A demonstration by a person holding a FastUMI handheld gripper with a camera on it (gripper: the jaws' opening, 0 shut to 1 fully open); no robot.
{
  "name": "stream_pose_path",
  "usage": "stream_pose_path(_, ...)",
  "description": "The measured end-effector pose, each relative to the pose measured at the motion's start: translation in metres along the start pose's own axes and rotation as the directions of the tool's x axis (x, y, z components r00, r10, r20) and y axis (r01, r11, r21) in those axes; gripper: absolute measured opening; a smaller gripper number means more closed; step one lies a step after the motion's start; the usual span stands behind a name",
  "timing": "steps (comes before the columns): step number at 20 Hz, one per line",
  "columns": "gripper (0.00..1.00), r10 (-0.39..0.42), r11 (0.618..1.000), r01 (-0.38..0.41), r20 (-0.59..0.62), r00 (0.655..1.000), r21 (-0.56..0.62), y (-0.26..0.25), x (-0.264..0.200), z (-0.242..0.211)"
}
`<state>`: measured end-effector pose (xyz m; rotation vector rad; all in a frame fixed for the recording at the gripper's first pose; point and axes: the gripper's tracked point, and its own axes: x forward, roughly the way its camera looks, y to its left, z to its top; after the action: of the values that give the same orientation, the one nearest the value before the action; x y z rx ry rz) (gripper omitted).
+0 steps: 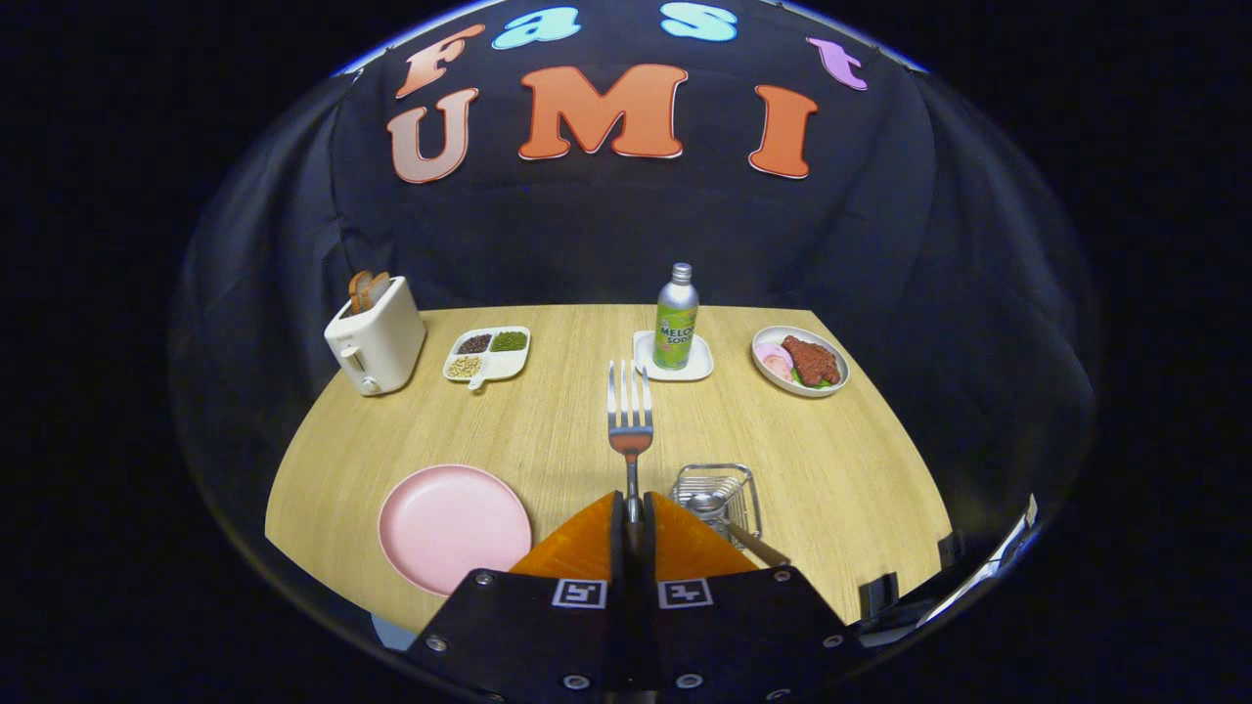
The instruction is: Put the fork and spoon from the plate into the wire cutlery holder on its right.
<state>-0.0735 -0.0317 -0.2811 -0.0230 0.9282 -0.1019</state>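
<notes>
- Gripping the fork (631,411) by its handle, the hand-held gripper (634,508) has both orange fingers pressed together on the metal, so the tines stick out straight ahead, above the table (548,420).
- That hold by the handle's end probably suits dropping the fork into the wire cutlery holder (719,494), which sits just ahead and to the right of the fingers.
- The spoon (719,513) already lies in the holder, bowl inside and handle slanting out toward the fingers, so I judge half the task done.
- The pink plate (452,526) lies bare to the left of the fingers.
- Open wood spreads between holder and plate; the bottle (676,318), toaster (375,337) and food dishes stand well beyond.
</notes>
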Motion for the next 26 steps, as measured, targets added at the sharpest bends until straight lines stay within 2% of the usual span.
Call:
stream_pose_path(4, 0.05, -0.032, 0.999, 0.033, -0.065, 0.997, 0.010, -0.027, 0.005, -0.013)
stream_pose_path(12, 0.05, -0.027, 0.998, 0.016, -0.185, 0.982, -0.063, -0.045, 0.020, -0.034)
stream_pose_path(21, 0.05, -0.052, 0.990, 0.003, -0.348, 0.936, -0.138, -0.060, 0.046, -0.070)
stream_pose_path(26, 0.06, -0.041, 0.991, -0.016, -0.413, 0.910, -0.133, -0.057, 0.052, -0.081)
